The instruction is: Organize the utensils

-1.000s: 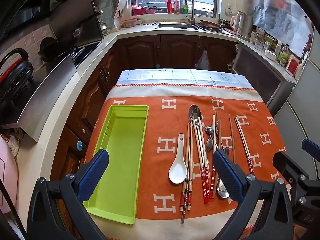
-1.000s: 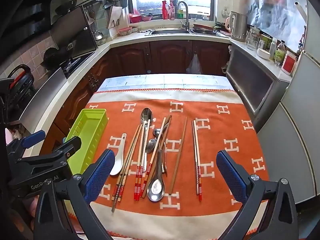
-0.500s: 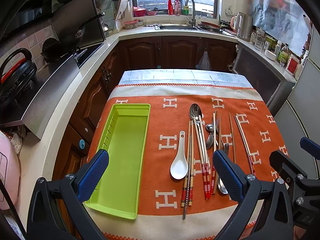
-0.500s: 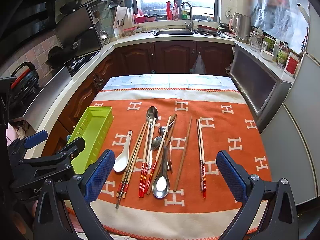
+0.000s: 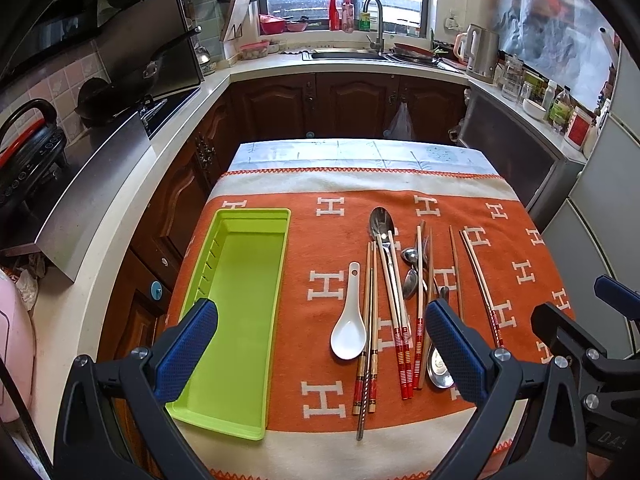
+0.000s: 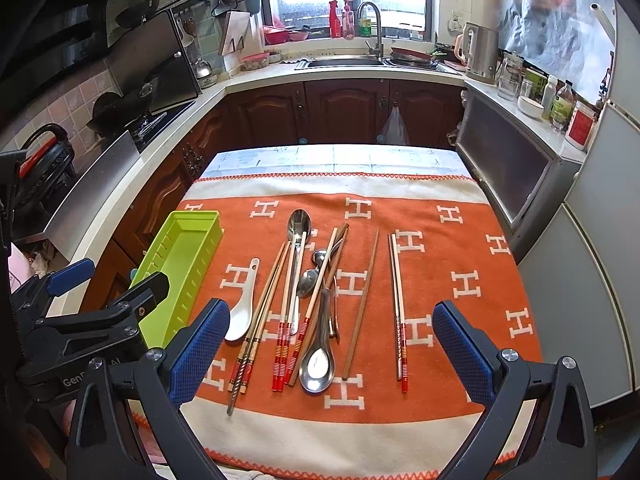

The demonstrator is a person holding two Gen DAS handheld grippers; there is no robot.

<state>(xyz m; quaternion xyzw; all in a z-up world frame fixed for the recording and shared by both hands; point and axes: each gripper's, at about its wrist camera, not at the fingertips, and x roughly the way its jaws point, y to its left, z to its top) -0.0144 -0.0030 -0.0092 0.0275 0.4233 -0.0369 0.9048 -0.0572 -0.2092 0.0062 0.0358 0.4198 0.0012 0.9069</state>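
1. The lime-green utensil tray (image 5: 240, 304) lay at the left edge of the tabletop's orange blanket (image 5: 332, 232), with nothing inside it.
2. Every utensil lay on the blanket to the tray's right: a white ceramic spoon (image 5: 349, 328), several red-tipped chopsticks (image 5: 402, 344), a long steel spoon (image 5: 382, 232) and a separate chopstick pair (image 6: 399, 312).
3. The left claw (image 5: 320, 348) stood wide open above the tabletop, gripping nothing.
4. The right claw (image 6: 328, 344) was likewise spread wide and empty.

Lime-green tray (image 5: 240, 280) — orange cloth (image 5: 340, 248), white H pattern — white spoon (image 5: 349, 332).
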